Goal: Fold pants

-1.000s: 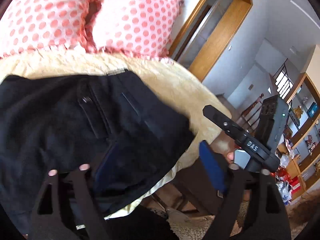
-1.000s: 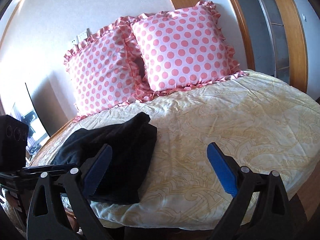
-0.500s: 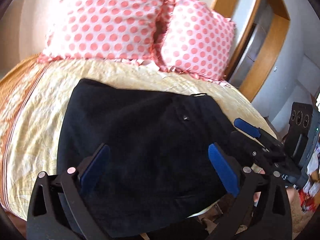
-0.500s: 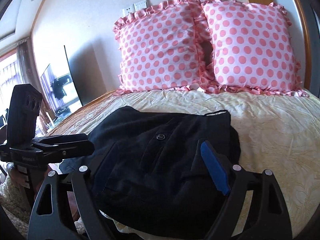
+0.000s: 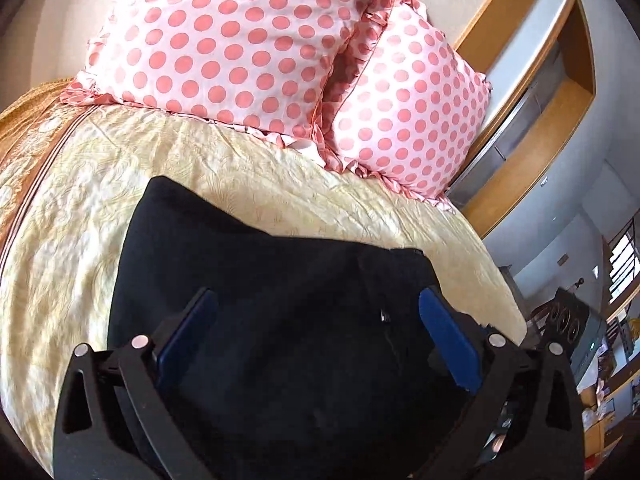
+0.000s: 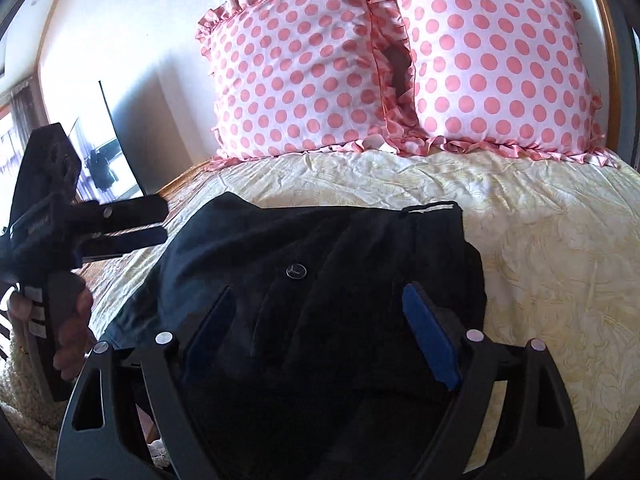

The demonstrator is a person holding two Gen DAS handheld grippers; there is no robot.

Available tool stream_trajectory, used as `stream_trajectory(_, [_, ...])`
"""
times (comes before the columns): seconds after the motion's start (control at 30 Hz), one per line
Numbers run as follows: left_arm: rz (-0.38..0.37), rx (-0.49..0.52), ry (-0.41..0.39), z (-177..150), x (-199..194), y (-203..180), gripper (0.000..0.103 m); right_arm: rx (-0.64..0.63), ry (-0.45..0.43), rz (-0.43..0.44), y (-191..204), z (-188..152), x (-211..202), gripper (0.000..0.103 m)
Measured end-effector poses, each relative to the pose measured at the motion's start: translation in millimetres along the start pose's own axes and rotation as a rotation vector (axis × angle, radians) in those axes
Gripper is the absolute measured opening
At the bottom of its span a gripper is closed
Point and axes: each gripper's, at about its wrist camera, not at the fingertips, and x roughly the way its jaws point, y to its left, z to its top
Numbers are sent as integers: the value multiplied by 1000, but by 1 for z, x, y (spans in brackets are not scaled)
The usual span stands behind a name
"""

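Black pants (image 5: pixel 280 300) lie folded in a flat bundle on the near part of the bed; a round button (image 6: pixel 297 271) and the waistband show on top in the right wrist view (image 6: pixel 320 264). My left gripper (image 5: pixel 316 336) is open above the bundle, its blue pads (image 5: pixel 448 340) wide apart and holding nothing. My right gripper (image 6: pixel 320 332) is open above the same bundle, blue pads (image 6: pixel 430 336) wide apart. The left gripper also shows in the right wrist view (image 6: pixel 120 220), off the bed's left side, held by a hand.
The bed has a cream patterned cover (image 6: pixel 540 248). Two pink polka-dot pillows (image 6: pixel 400 64) lean on the headboard wall. A wooden frame (image 5: pixel 532 148) stands at the right. A dark screen (image 6: pixel 116 152) stands left of the bed.
Both grippers have swung to face the pants and moved closer over the bundle. The pants lie as before. Both stay open.
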Motion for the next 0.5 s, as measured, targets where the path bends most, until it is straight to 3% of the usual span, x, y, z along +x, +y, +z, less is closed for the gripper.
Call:
stream_trajectory(0.1, [21,-56,76,22,37,20,101,20,115,-35,-4,-9,22,90])
stream_trajectory(0.17, [42,-138,149,25,63,43,100,-31,112,-66,1,-16,23,90])
stream_trajectory(0.2, [-7,-196,165,24,71,54,100,-44,115,-82,4,-17,23,90])
stream_trajectory(0.37, [-21,-231,138,24,60,59,98,-28,82,-68,4,-16,16,91])
stream_trajectory(0.5, [48,-111,72,3,23,37,99,-39,-8,7,10,-21,-13,91])
